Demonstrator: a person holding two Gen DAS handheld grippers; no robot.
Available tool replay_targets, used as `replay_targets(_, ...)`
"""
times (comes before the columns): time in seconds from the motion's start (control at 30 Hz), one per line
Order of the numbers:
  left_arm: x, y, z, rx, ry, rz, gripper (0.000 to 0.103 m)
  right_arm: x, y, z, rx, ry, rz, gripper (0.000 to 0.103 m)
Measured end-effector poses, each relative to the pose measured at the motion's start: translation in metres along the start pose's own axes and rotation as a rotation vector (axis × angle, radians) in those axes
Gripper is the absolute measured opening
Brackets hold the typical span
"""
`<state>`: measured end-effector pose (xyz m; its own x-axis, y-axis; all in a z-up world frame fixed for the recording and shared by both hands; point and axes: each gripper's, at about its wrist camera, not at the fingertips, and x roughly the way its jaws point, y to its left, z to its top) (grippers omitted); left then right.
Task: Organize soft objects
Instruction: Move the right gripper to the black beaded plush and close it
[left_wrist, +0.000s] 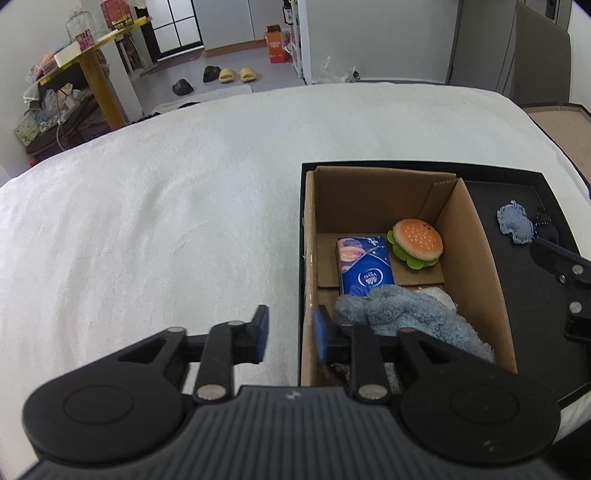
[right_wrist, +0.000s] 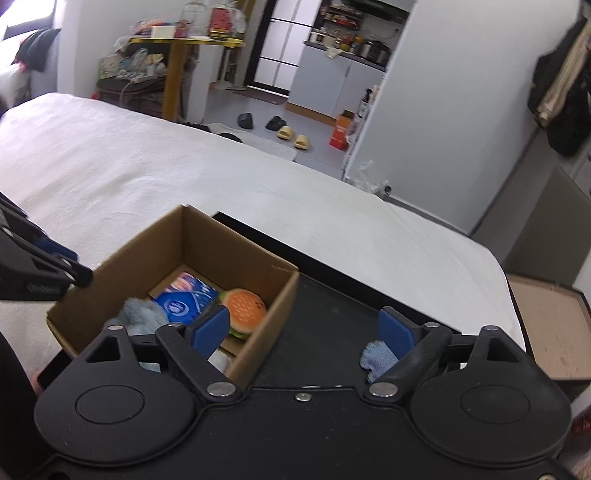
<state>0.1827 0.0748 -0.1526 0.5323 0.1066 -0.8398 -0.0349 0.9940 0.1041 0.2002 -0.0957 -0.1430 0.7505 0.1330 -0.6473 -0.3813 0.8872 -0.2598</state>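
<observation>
A cardboard box (left_wrist: 476, 236) stands in a black tray (left_wrist: 524, 295) on a white bed. In it lie a burger plush (left_wrist: 417, 240), a blue tissue pack (left_wrist: 365, 267) and a fluffy blue-grey plush (left_wrist: 402, 314). My left gripper (left_wrist: 290, 334) is open and empty, its jaws astride the box's left wall. A small blue fabric toy (left_wrist: 515, 225) lies on the tray. In the right wrist view my right gripper (right_wrist: 304, 332) is open and empty, above the box (right_wrist: 147, 243) and tray (right_wrist: 325, 321), with the fabric toy (right_wrist: 380, 356) by its right finger.
The white bed (left_wrist: 166, 206) spreads to the left and beyond the tray. A brown panel (right_wrist: 546, 332) sits off the bed's right edge. Slippers (left_wrist: 232, 75), an orange box (left_wrist: 277, 44) and a cluttered yellow table (left_wrist: 96, 66) stand on the floor beyond.
</observation>
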Motion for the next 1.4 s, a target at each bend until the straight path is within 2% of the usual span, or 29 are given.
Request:
replay_targets(0.03,-0.002,0.000,0.000,-0.002,-0.008,0.005,0.042,-0.001,-0.004,-0.004,0.014,0.001,-0.004,0.094)
replay_targets(0.17,-0.008,-0.004,0.000,0.018,-0.039,0.015,0.058,-0.002,-0.018,-0.015,0.066,-0.002,-0.015,0.098)
replay_targets(0.23,-0.010,-0.008,0.000,0.034,-0.054,0.028,0.070,-0.001,-0.025,-0.020,0.089,0.000,-0.018,0.101)
replay_targets(0.4,-0.018,-0.011,-0.001,0.037,-0.108,0.053,0.085,0.001,-0.039,-0.033,0.144,0.004,-0.023,0.102)
replay_targets(0.67,-0.022,-0.016,0.001,0.037,-0.121,0.111,0.087,0.008,-0.063,-0.055,0.223,-0.005,-0.015,0.102)
replay_targets(0.8,-0.026,-0.022,0.003,0.060,-0.128,0.192,0.088,0.015,-0.075,-0.064,0.246,0.000,-0.012,0.102)
replay_targets(0.9,-0.025,-0.025,0.007,0.071,-0.120,0.210,0.088,0.021,-0.085,-0.067,0.263,0.001,-0.015,0.101)
replay_targets(1.0,-0.024,-0.025,0.010,0.052,-0.116,0.190,0.088,0.030,-0.098,-0.074,0.295,0.005,-0.022,0.100)
replay_targets(1.2,-0.021,-0.030,0.019,0.033,-0.124,0.190,0.088,0.054,-0.115,-0.092,0.356,0.024,-0.033,0.086)
replay_targets(1.27,-0.016,-0.032,0.023,0.040,-0.121,0.210,0.088,0.061,-0.120,-0.098,0.380,0.022,-0.028,0.083)
replay_targets(1.33,-0.011,-0.036,0.026,0.044,-0.115,0.235,0.088,0.068,-0.125,-0.101,0.403,0.034,-0.026,0.074)
replay_targets(1.4,-0.006,-0.039,0.029,0.048,-0.106,0.250,0.088,0.074,-0.129,-0.103,0.421,0.042,-0.025,0.072)
